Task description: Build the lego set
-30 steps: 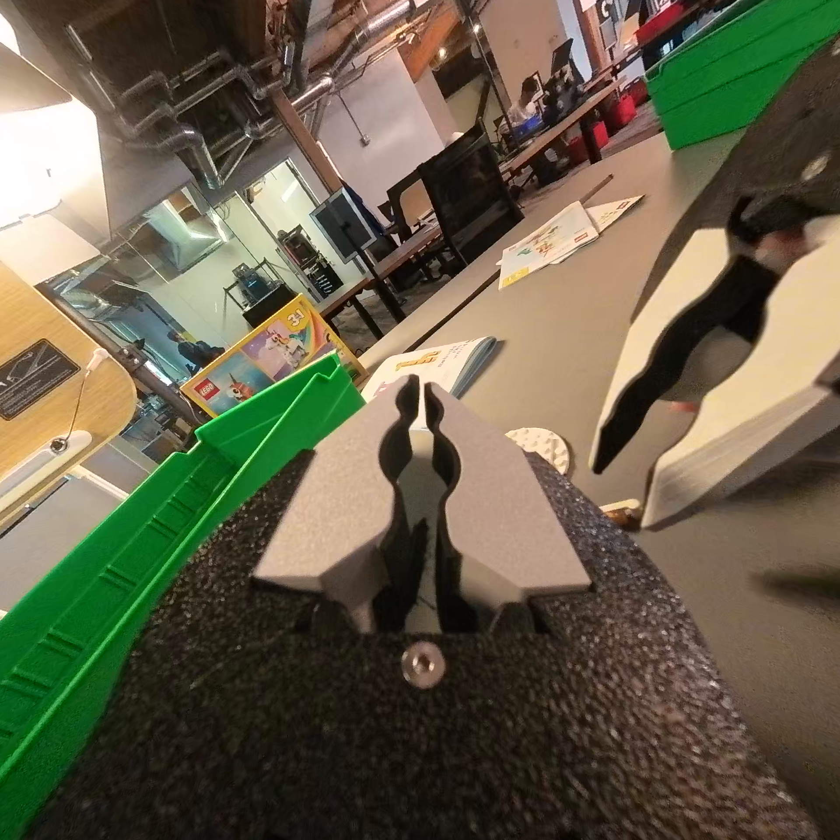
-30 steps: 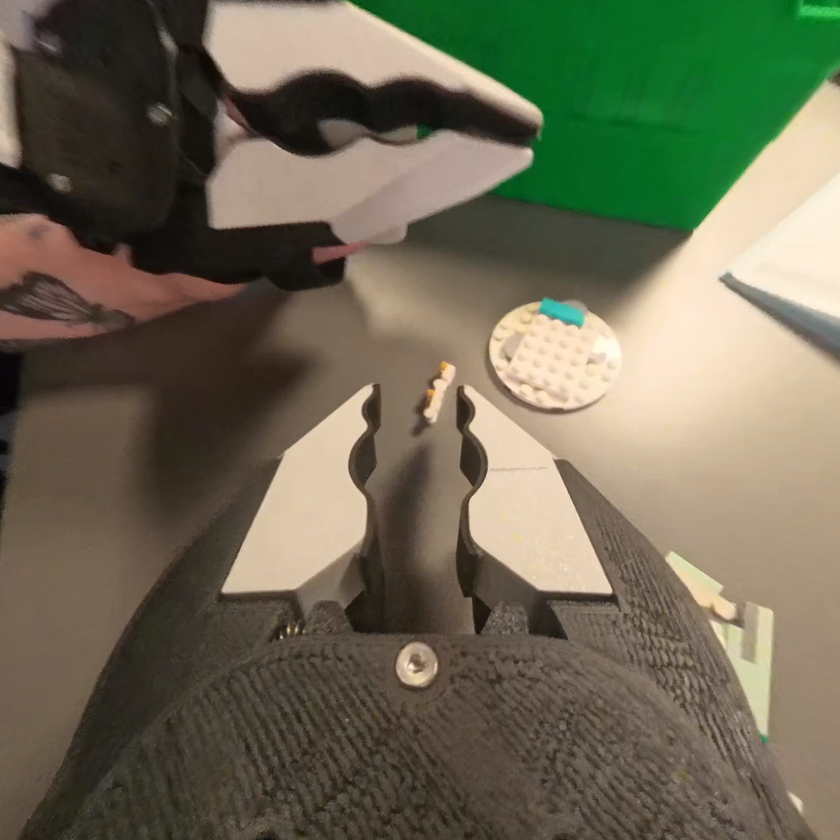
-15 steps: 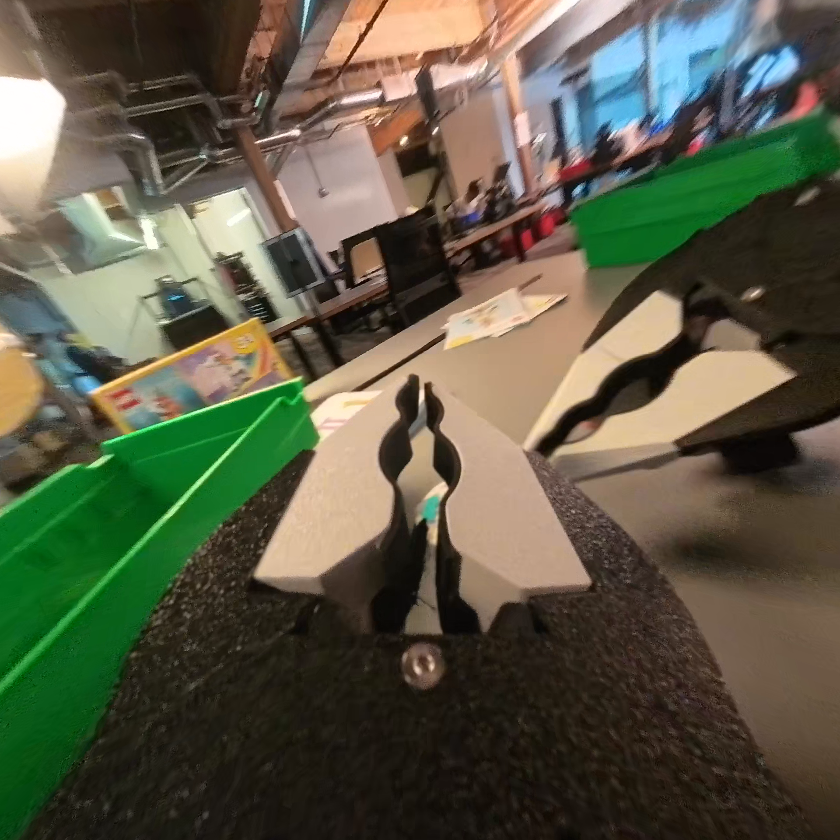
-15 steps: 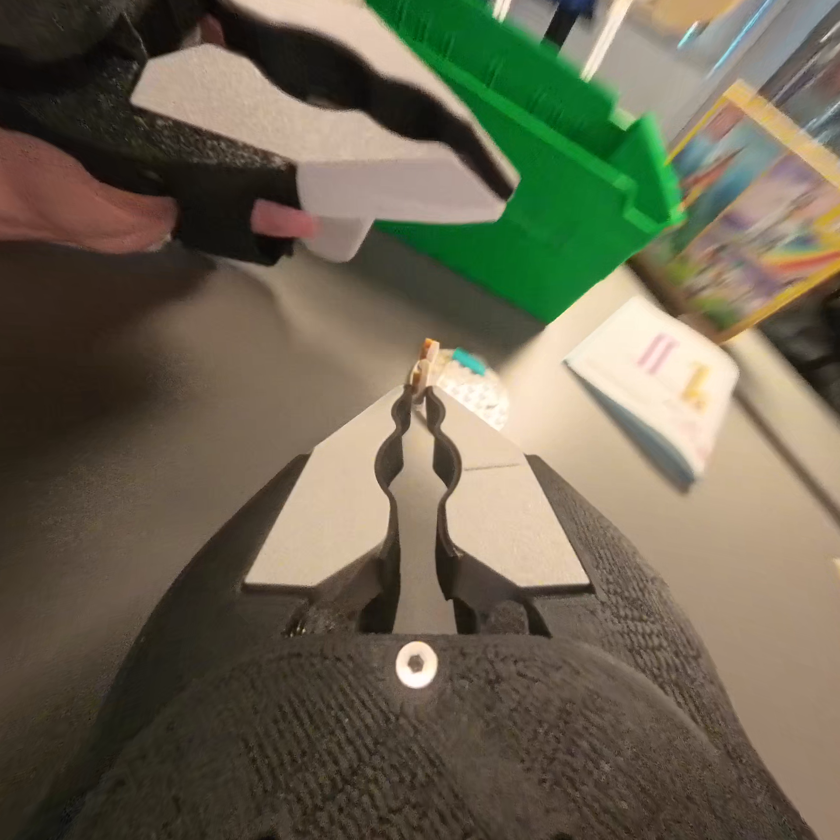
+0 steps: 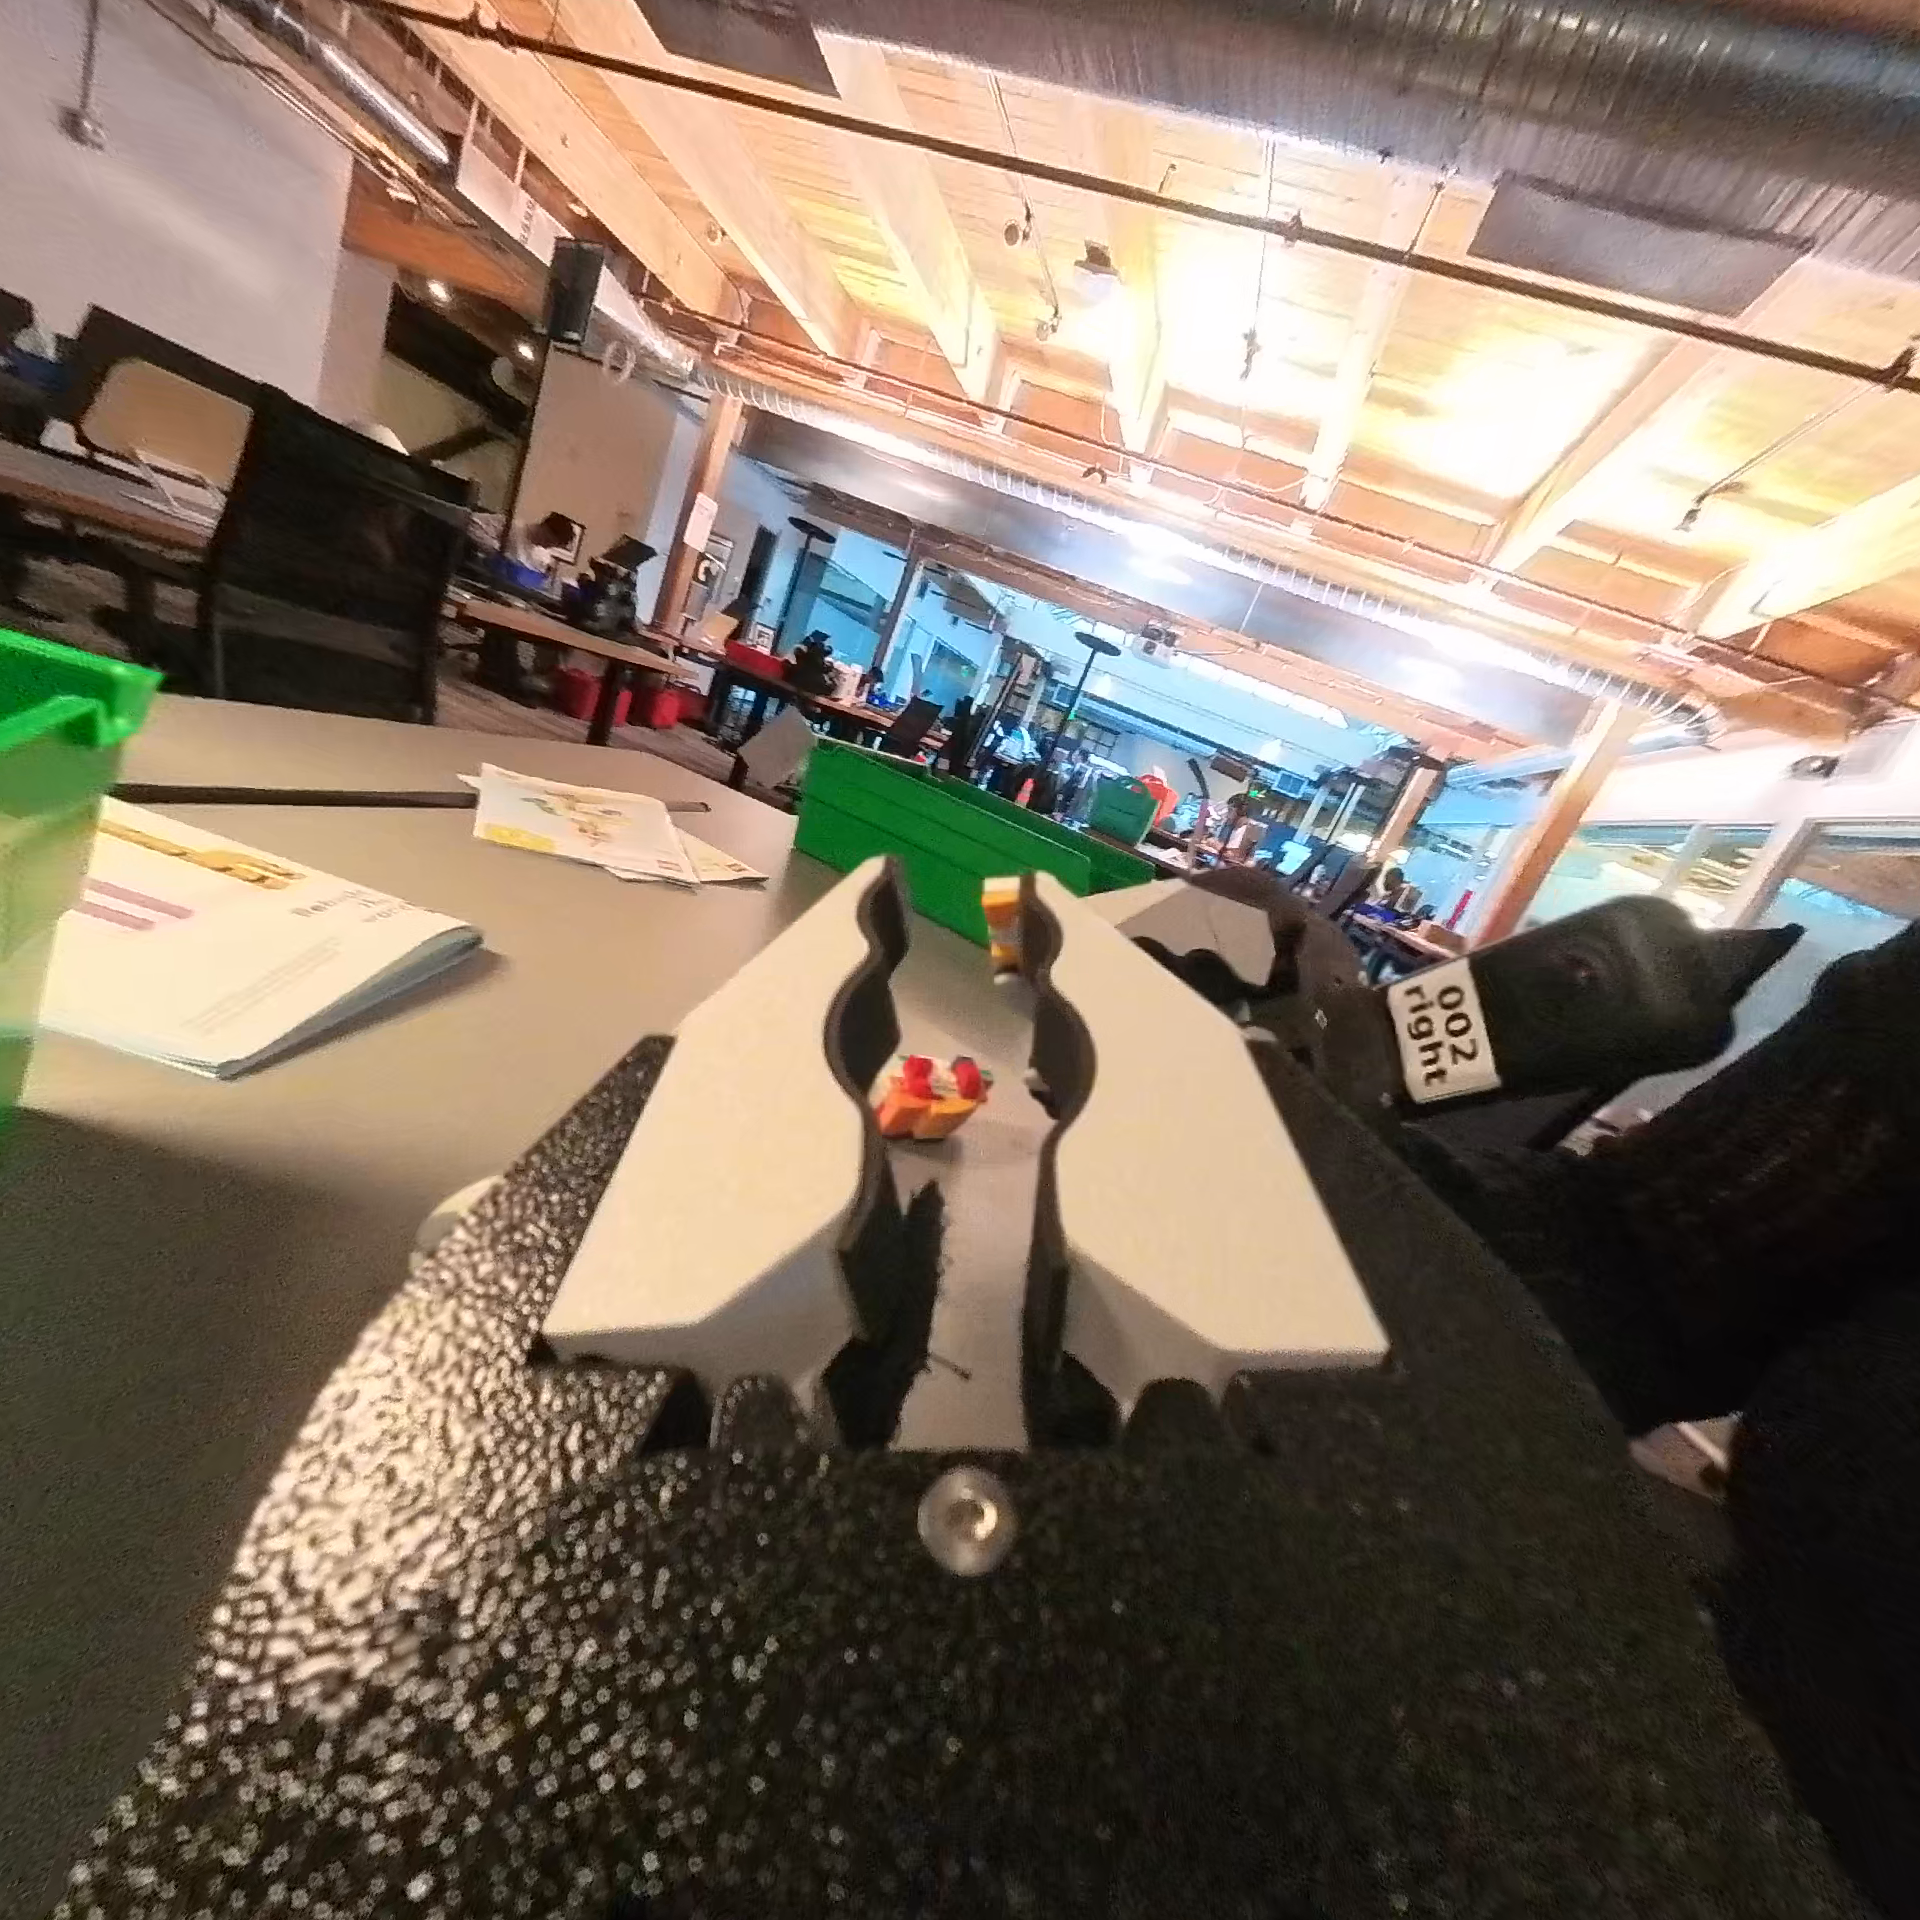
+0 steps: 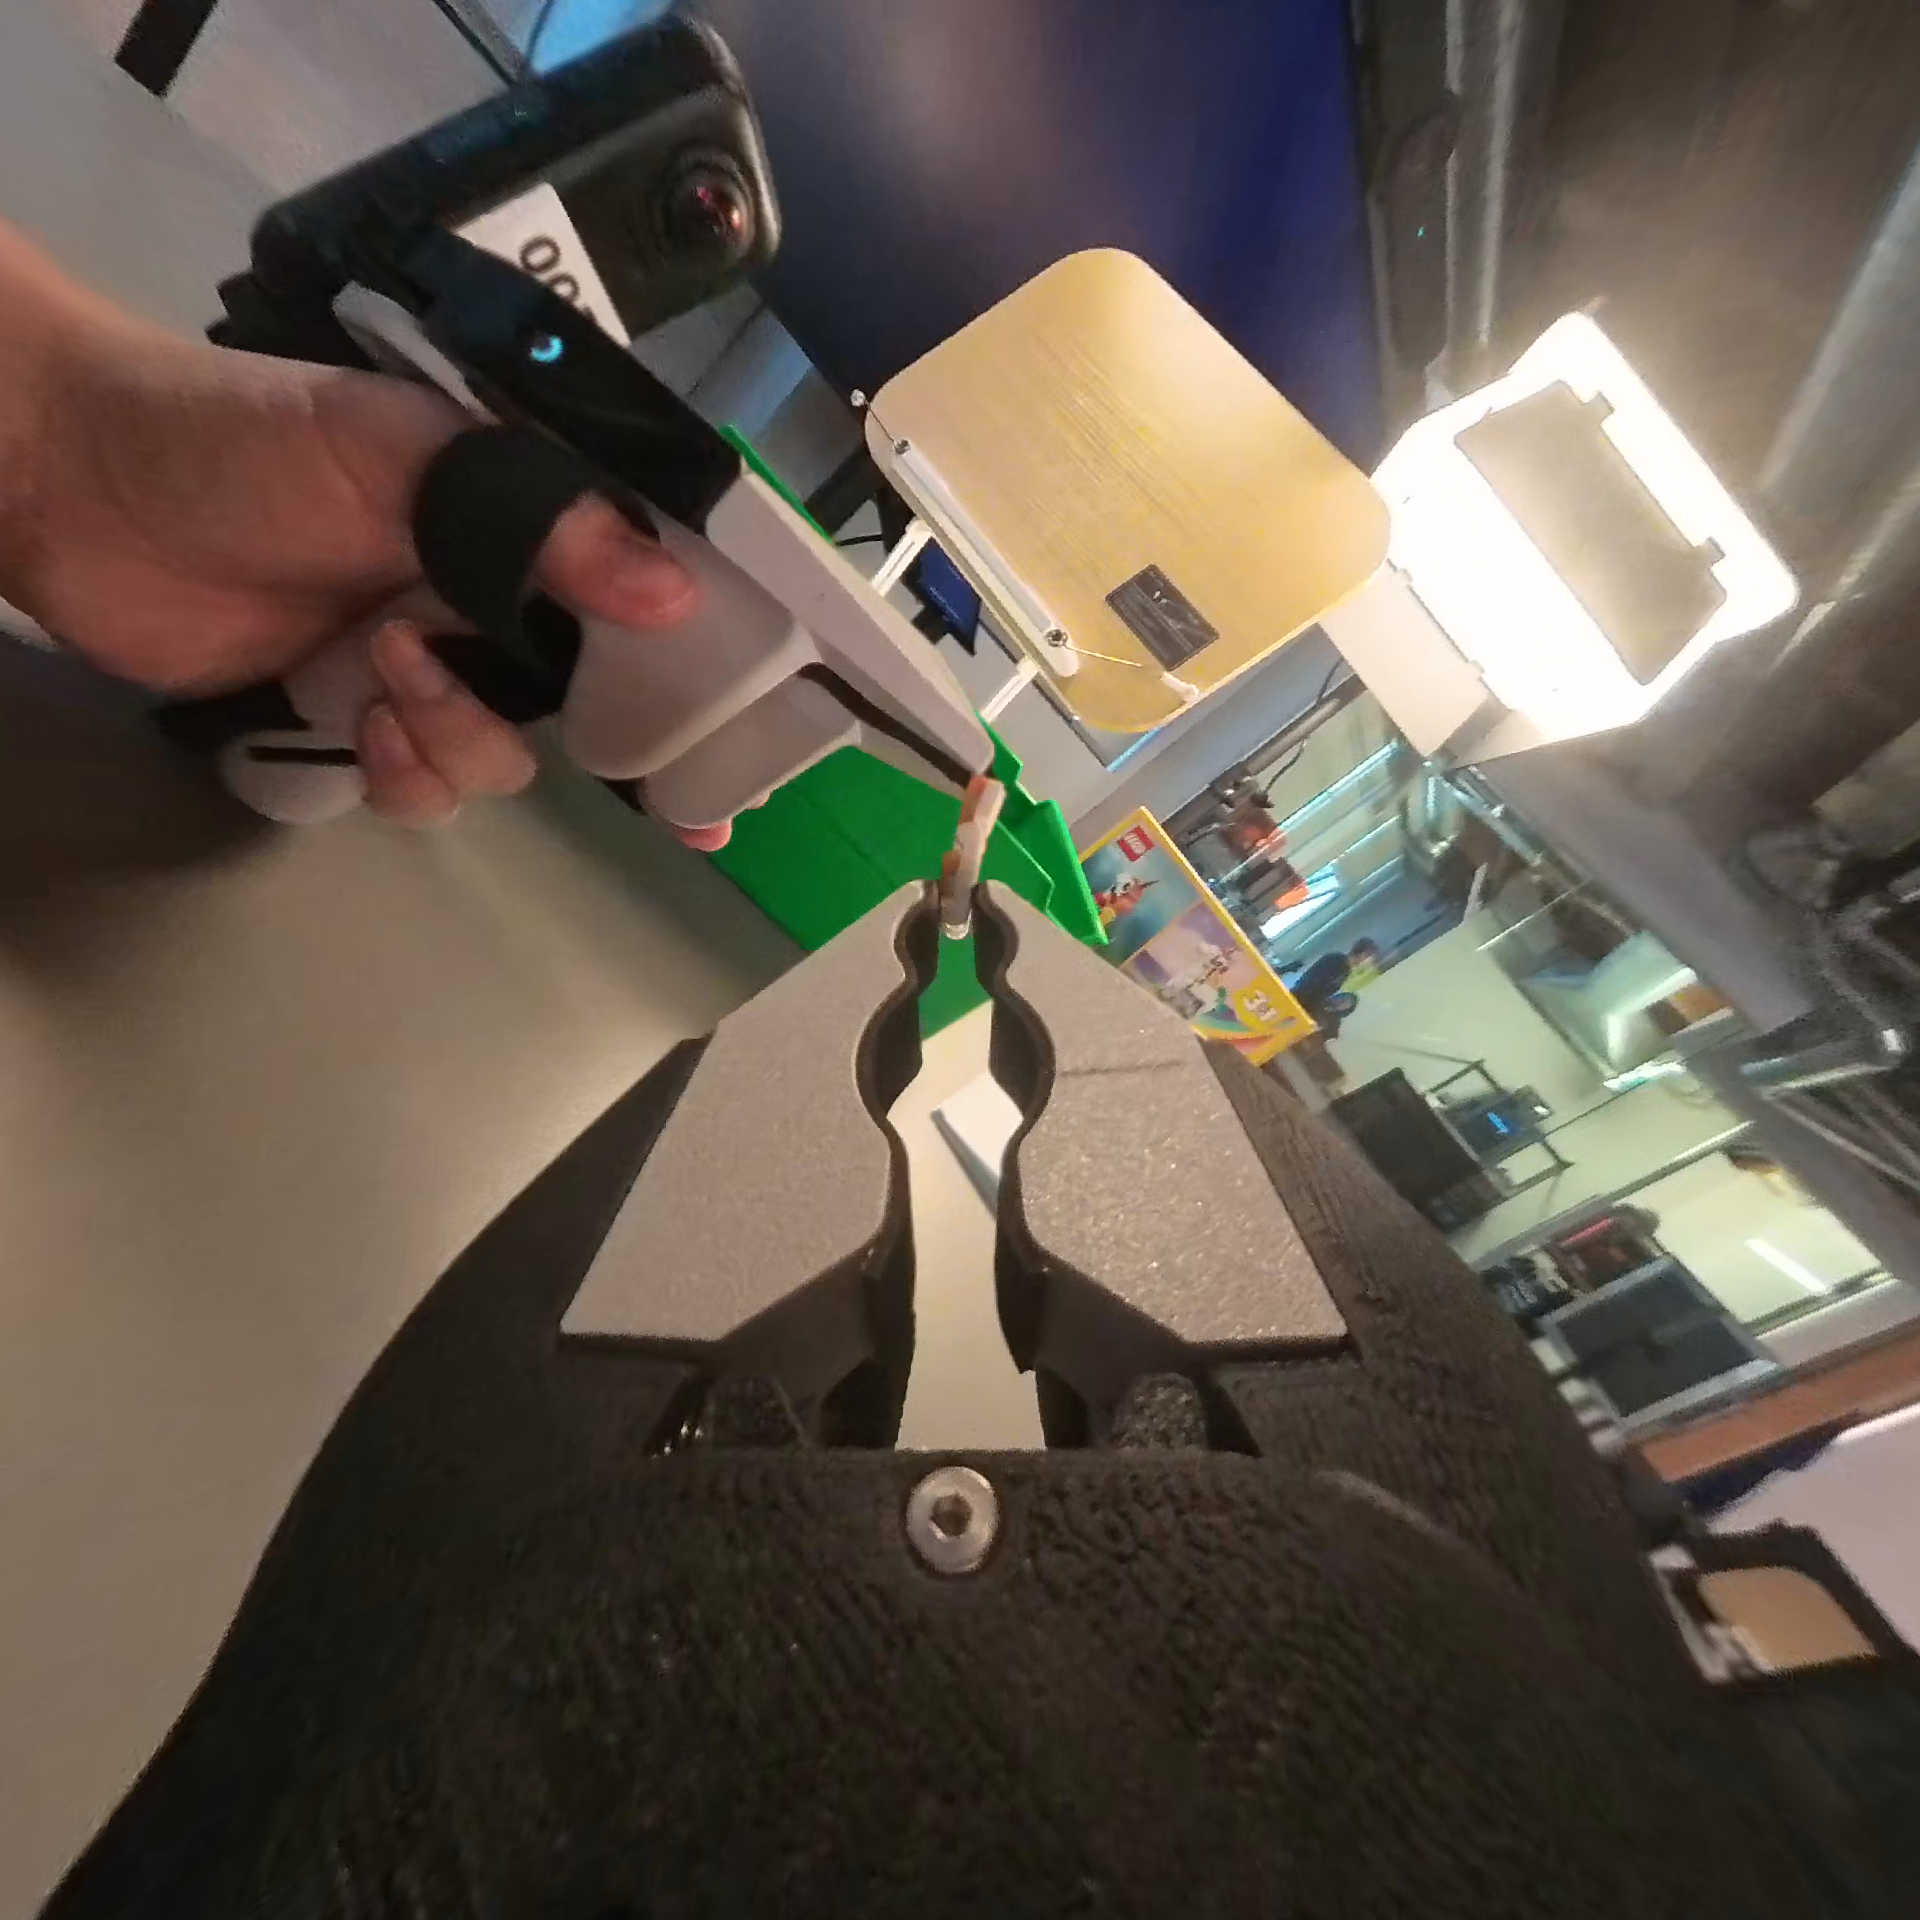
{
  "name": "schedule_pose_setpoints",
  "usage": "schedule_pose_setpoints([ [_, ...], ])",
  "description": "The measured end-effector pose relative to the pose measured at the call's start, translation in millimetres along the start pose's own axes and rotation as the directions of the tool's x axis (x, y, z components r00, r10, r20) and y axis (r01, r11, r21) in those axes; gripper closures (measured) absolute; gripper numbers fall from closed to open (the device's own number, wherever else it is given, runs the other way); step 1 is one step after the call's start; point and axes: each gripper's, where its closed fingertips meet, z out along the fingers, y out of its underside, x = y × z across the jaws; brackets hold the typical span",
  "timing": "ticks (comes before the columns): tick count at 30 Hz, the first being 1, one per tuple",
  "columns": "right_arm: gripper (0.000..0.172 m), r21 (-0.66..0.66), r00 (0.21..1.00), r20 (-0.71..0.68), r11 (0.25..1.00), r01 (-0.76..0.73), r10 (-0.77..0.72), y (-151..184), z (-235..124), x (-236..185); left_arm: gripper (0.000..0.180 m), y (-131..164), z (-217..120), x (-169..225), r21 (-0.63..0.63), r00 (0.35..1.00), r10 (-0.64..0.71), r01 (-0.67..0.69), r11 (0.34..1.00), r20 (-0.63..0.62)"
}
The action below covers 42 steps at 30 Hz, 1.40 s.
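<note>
A: Both grippers are up off the grey table (image 5: pixel 436 1049) since a second ago; the small white-and-orange brick piece (image 6: pixel 961 847) that lay there is now clamped at the right gripper (image 6: pixel 954 902) tips.

B: Left gripper (image 5: pixel 954 888)?

A: Jaws parted, up from shut. Its tip meets the piece's far end; the right-hand finger (image 5: pixel 1039 914) sits beside it, and real pinch I cannot tell.

B: Around the piece?

A: Green bin (image 6: pixel 852 831) right behind it, colourful toy box (image 6: pixel 1184 935) past that. Below it on the table, a small red-and-orange brick model (image 5: pixel 930 1093); booklet (image 5: pixel 208 945) off to one side.
</note>
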Motion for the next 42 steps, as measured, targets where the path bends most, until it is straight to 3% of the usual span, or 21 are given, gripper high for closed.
schedule_pose_setpoints([
  [6,0.168,-0.071,0.947,-0.105,0.952,0.297,-0.303,3,-4,11,0.158,9,2,2,-0.062,0.999,-0.038,0.037,0.997,-0.026],
  [12,0.168,-0.178,0.759,-0.098,0.762,0.623,-0.643,10,-5,12,0.157,20,5,3,-0.130,0.992,-0.117,0.110,0.985,-0.046],
  [20,0.168,-0.173,0.670,-0.058,0.669,0.723,-0.740,10,-2,-1,0.165,23,5,-1,-0.144,0.970,-0.239,0.231,0.962,-0.046],
  [27,0.168,-0.163,0.698,-0.026,0.692,0.703,-0.715,14,-2,-7,0.175,25,2,-4,-0.166,0.951,-0.306,0.296,0.941,-0.042],
  [29,0.165,-0.136,0.824,0.017,0.815,0.563,-0.566,16,-3,-11,0.175,26,3,-3,-0.180,0.978,-0.204,0.195,0.964,-0.033],
  [32,0.147,-0.101,0.970,0.123,0.970,0.221,-0.208,17,-3,-19,0.176,35,2,-4,-0.281,0.988,0.156,-0.149,0.948,0.005],
  [34,0.140,-0.137,0.981,0.188,0.987,0.080,-0.053,26,-3,-23,0.176,44,1,-3,-0.355,0.898,0.439,-0.418,0.836,-0.022],
  [36,0.139,-0.164,0.967,0.254,0.986,0.021,0.022,35,-5,-30,0.176,57,0,-1,-0.405,0.766,0.636,-0.612,0.679,-0.091],
  [38,0.144,-0.182,0.947,0.319,0.983,0.022,0.038,41,-9,-39,0.177,68,-1,0,-0.431,0.666,0.729,-0.710,0.556,-0.157],
  [42,0.155,-0.202,0.930,0.361,0.968,0.148,-0.067,53,-13,-45,0.177,82,-2,9,-0.415,0.579,0.771,-0.790,0.451,-0.266],
])
